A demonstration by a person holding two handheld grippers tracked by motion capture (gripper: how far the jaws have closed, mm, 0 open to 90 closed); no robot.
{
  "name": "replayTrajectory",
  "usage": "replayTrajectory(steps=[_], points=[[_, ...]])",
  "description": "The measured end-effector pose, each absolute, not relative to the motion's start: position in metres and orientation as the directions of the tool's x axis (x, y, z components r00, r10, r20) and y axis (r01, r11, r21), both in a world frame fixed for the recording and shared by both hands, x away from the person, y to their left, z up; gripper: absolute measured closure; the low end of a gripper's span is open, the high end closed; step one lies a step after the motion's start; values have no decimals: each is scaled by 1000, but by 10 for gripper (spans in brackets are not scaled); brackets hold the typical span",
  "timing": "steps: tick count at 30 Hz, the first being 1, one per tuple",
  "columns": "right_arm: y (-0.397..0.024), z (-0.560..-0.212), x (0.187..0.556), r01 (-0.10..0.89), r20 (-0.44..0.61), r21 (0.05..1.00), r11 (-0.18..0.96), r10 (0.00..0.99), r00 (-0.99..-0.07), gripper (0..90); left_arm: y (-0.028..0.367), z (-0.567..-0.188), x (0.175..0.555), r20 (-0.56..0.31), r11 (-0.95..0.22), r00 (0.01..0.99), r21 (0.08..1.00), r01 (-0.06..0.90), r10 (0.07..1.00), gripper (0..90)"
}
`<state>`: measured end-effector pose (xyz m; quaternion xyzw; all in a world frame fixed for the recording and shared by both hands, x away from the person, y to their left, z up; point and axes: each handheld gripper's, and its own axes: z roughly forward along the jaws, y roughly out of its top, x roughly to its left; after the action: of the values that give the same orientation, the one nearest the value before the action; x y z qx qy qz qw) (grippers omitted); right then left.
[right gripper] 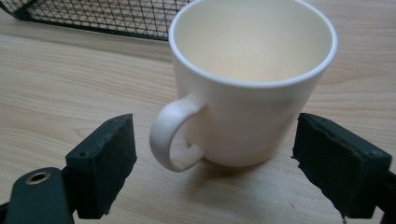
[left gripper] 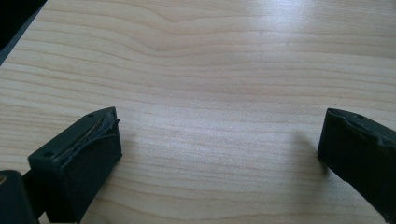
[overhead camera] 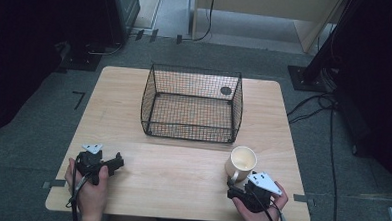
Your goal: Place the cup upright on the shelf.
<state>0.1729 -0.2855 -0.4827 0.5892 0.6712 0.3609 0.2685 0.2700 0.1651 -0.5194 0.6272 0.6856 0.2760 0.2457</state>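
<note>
Right tool [right gripper: 212,154] jaws, edge-cropped, flank mug [right gripper: 252,79], apart.

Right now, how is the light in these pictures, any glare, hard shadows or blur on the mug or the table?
High view: soft, even light on the pale wooden table, dark surroundings. Left gripper view: a whitish sheen washes out the grain at the top right, faint shadows beside the open jaws. Right gripper view: the cream ceramic mug is sharp, with a soft shadow under it; the black wire mesh basket behind looks slightly soft.
</note>
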Motion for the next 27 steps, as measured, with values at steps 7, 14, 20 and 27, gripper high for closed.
replayTrajectory(steps=[7, 14, 20, 27], points=[[-295, -486, 173, 611, 112, 791, -8, 985, -132, 222, 165, -519, 270, 9, 61, -92, 687, 725, 996, 0], [-314, -487, 173, 630, 224, 775, -44, 952, -209, 447, 165, -519, 270, 9, 61, -92, 687, 724, 996, 0], [-318, -485, 170, 598, 132, 801, 15, 970, -202, 650, 165, -519, 270, 9, 61, -92, 687, 724, 996, 0], [-315, -485, 173, 593, 103, 804, 34, 975, -195, 682, 165, -519, 270, 9, 60, -92, 688, 724, 996, 0]])
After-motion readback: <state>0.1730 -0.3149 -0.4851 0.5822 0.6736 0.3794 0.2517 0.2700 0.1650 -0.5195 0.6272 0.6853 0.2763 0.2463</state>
